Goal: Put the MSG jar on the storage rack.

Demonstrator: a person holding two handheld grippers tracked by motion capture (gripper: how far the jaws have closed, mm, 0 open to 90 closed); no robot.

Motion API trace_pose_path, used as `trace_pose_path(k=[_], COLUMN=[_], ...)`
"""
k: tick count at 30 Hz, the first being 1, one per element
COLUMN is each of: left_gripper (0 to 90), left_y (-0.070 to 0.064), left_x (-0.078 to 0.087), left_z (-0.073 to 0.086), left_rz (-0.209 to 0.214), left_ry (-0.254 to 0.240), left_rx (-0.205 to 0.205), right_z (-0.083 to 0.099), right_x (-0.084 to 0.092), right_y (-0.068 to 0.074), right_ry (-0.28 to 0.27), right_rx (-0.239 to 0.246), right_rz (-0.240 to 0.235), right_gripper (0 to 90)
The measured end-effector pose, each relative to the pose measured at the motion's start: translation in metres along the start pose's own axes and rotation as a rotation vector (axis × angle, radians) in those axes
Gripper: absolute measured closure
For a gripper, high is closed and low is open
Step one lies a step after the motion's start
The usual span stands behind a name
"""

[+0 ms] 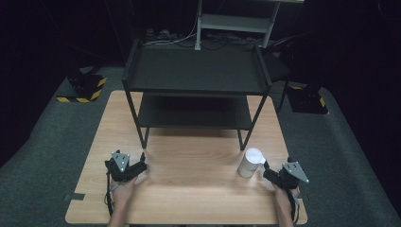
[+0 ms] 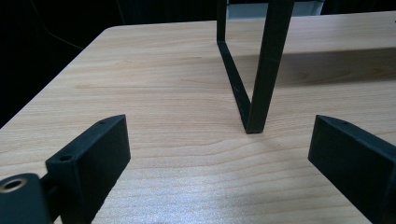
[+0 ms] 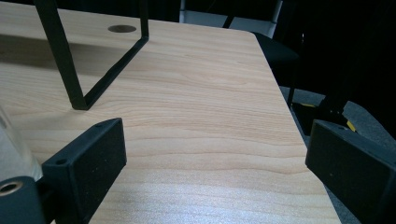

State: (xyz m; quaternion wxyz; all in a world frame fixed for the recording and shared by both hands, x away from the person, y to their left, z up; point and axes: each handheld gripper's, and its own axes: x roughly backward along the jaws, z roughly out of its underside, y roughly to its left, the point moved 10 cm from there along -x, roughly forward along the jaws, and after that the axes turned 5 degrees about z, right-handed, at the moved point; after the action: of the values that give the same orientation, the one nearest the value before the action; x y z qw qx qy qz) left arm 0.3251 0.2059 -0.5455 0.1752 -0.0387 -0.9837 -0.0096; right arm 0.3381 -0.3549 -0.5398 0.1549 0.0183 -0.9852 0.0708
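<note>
Just left of the wide-open, empty right claw [image 1: 267, 171], a white cup [image 1: 250, 162] upright on the table [image 1: 189, 189].

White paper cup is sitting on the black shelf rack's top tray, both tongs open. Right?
Not quite. The white paper cup stands on the wooden table, beside the right tongs, as the high view shows. The black shelf rack is bare. Both tongs are open.

Left gripper [image 2: 219, 158] low over the wooden surface [image 2: 154, 88], jaws wide apart, nothing between them but bare wood. Black rack leg [image 2: 266, 79] stands ahead, slightly right of centre, foot on the surface, a flat base bar running back from it. Surface's rounded corner at upper left.
</note>
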Motion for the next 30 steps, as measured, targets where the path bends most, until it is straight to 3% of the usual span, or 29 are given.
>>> trace_pose_path(k=[14,21,30], left_gripper=[5.8,5.8,5.8], left_y=[0.000,0.000,0.000], left_x=[0.000,0.000,0.000], left_z=[0.000,0.000,0.000], left_rz=[0.000,0.001,0.004], left_ry=[-0.001,-0.002,-0.002], left_rx=[0.000,0.000,-0.004], right_z=[-0.001,-0.001,0.005], right_x=[0.000,0.004,0.030], right_y=[0.001,0.003,0.005], right_ry=[0.017,0.029,0.066], right_rx=[0.000,0.015,0.044], right_rz=[0.000,0.024,-0.003], right_gripper=[5.8,6.8,7.4])
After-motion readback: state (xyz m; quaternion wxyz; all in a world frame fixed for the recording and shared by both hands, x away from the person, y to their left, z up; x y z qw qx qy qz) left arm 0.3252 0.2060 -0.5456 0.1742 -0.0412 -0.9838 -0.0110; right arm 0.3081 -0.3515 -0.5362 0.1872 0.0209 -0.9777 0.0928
